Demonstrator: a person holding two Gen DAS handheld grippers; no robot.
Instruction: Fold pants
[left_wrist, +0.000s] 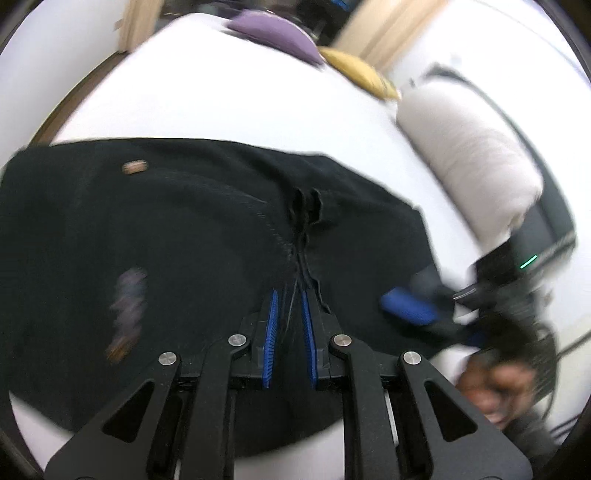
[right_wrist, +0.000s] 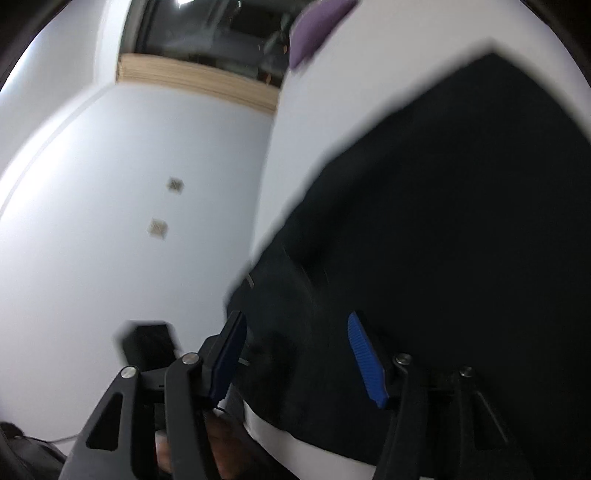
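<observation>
Left wrist: left gripper (left_wrist: 290, 295) pinching pants (left_wrist: 184, 229), bed (left_wrist: 221, 103) beyond

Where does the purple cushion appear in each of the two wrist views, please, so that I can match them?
Left wrist view: the purple cushion lies at the top centre, at the far end of the white bed, next to a yellow cushion.
Right wrist view: it shows at the top edge, right of centre.
Shared landmark: the black pants spread on the bed.

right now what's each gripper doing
left gripper: shut on the black pants.
right gripper: open over the pants' edge, holding nothing.
</observation>
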